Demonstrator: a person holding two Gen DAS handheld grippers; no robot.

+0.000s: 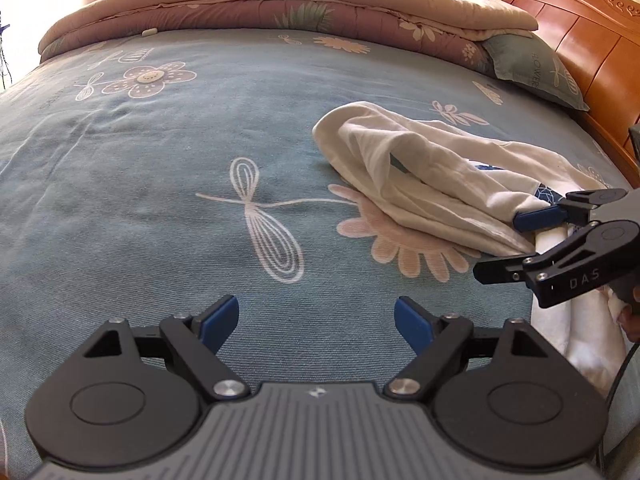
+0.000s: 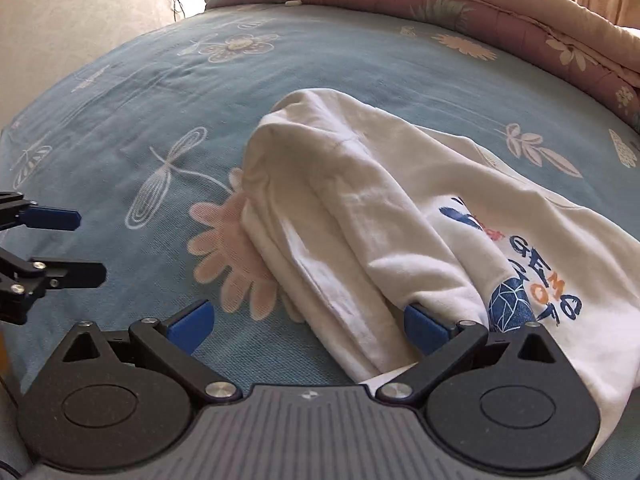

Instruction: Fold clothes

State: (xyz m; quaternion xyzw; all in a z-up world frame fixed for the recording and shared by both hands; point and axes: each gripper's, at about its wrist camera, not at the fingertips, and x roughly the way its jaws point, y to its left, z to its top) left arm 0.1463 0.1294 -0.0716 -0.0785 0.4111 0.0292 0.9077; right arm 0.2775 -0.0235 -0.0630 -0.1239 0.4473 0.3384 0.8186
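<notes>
— Blue floral bed, quilt folded along its far side, pillow against the wooden headboard. Where's the shirt?

— Bunched on the bed, its print partly hidden in the folds.

— Grippers?

— Left gripper hovers, jaws apart, empty. Right gripper has jaws apart too, cloth draped over one finger.

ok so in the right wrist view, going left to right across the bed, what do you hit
left gripper at the left edge → white dragonfly print on the blue bedsheet → pink daisy print → bunched white printed t-shirt → blue and orange lettering with a blue gem graphic on the shirt's right part
</notes>
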